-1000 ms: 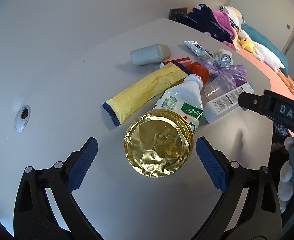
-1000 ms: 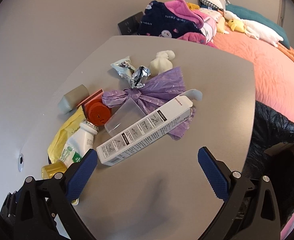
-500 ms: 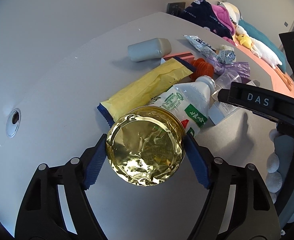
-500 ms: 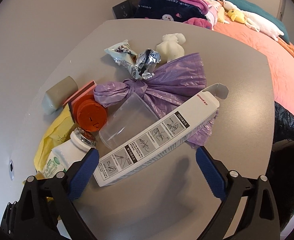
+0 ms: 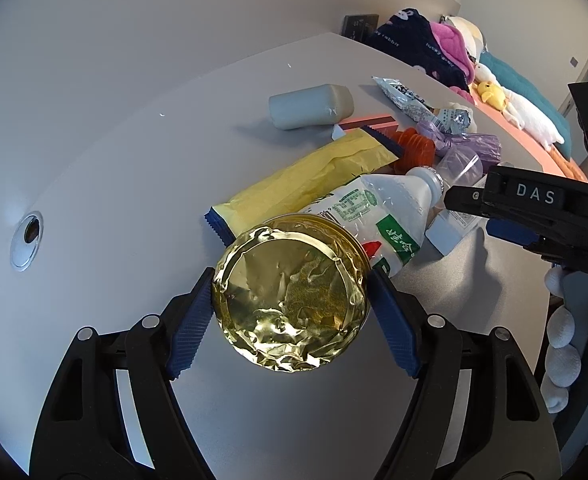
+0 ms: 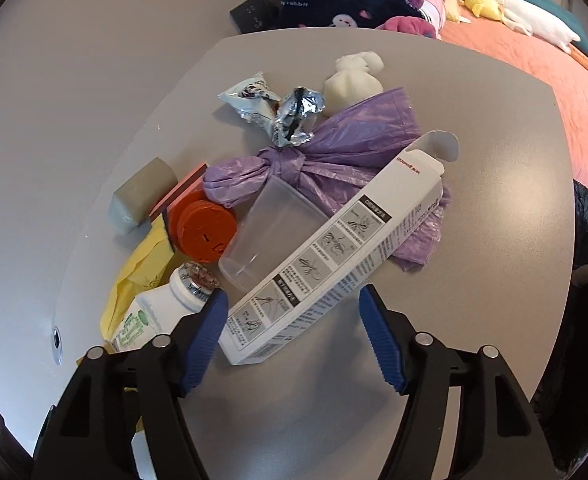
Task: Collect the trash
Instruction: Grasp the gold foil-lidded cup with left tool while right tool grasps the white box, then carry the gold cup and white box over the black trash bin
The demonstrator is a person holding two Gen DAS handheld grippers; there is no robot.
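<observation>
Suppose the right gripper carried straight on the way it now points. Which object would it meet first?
Most likely the white carton: its near end lies between the closing jaws of the right gripper, the pads not yet touching it. Past it lie the clear plastic cup and purple bag. Depth is uncertain.

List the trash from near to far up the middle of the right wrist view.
White carton → clear plastic cup → knotted purple bag → crumpled foil wrapper → white wad.

A bedroom: a coral-covered bed [image 6: 542, 76] with plush toys [image 6: 514, 12] beside the table [image 6: 494, 280].
</observation>
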